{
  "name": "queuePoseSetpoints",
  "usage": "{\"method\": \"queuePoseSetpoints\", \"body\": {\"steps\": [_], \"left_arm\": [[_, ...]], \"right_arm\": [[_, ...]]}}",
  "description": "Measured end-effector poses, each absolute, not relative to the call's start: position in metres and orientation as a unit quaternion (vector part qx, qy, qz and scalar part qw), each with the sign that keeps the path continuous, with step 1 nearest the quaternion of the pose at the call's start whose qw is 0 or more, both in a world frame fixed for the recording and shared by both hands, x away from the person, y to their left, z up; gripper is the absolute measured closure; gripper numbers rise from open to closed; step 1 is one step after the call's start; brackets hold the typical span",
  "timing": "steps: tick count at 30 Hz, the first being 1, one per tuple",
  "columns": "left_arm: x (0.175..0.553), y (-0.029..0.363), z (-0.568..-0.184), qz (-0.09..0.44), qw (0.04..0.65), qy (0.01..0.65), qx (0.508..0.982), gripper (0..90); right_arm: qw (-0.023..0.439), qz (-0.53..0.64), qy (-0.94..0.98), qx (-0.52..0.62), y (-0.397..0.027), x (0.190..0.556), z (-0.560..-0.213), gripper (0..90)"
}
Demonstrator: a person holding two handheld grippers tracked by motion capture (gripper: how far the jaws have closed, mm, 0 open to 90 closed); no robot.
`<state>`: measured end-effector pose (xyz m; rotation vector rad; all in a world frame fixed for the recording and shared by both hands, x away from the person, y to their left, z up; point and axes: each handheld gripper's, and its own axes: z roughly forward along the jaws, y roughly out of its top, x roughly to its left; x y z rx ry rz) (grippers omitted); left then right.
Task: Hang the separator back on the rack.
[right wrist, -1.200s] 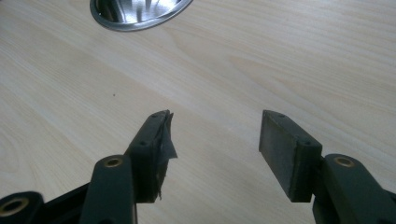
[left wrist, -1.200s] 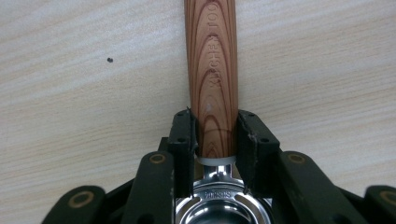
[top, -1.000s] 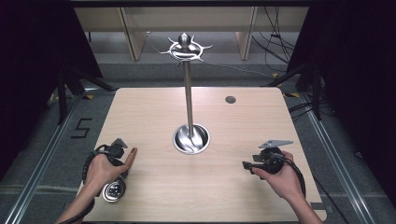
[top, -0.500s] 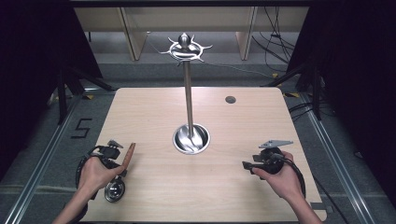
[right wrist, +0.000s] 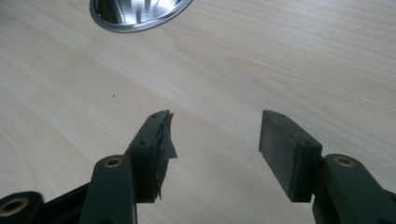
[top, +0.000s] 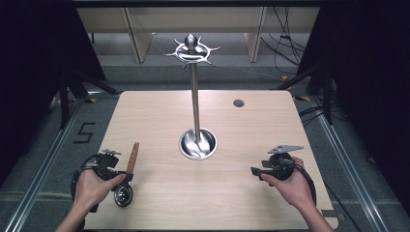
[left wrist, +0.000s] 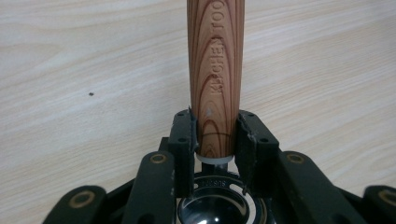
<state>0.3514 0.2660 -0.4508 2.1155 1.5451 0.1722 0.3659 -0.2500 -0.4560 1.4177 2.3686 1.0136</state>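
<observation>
Left gripper (top: 117, 166): near the table's front left corner in the high view, clamped on the wooden handle (left wrist: 215, 74) of a ladle; both pads press the handle's sides just above its lower end.
Ladle: handle (top: 134, 155) tilts up and away from the hand; its shiny metal bowl (top: 123, 195) sits below the gripper, close to the tabletop, though whether it touches the wood is hard to judge from above. In the left gripper view the bowl (left wrist: 212, 212) shows between the gripper's arms.
Right gripper (right wrist: 214, 149): jaws stand wide apart with only bare table between them; held low near the front right (top: 258, 170).
Stand (top: 195, 104): a tall metal pole rising from a round base (top: 197, 143) at mid-table, topped by a ring of hooks (top: 191, 50).
Table (top: 251, 125): light wood, with a small dark round spot (top: 238, 103) towards the far right.
</observation>
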Motion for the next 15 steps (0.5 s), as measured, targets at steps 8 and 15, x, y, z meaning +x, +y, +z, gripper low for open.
{"method": "queuePoseSetpoints", "body": {"steps": [8, 15], "left_arm": [[0.349, 0.265, -0.444, 0.081, 0.279, 0.549, 0.783, 68.7], [0.346, 0.26, -0.438, 0.104, 0.317, 0.541, 0.772, 68.7]], "right_arm": [[0.108, 0.336, 0.808, 0.471, -0.252, 0.367, -0.456, 44.6], [0.096, 0.332, 0.805, 0.482, -0.251, 0.366, -0.454, 44.6]]}}
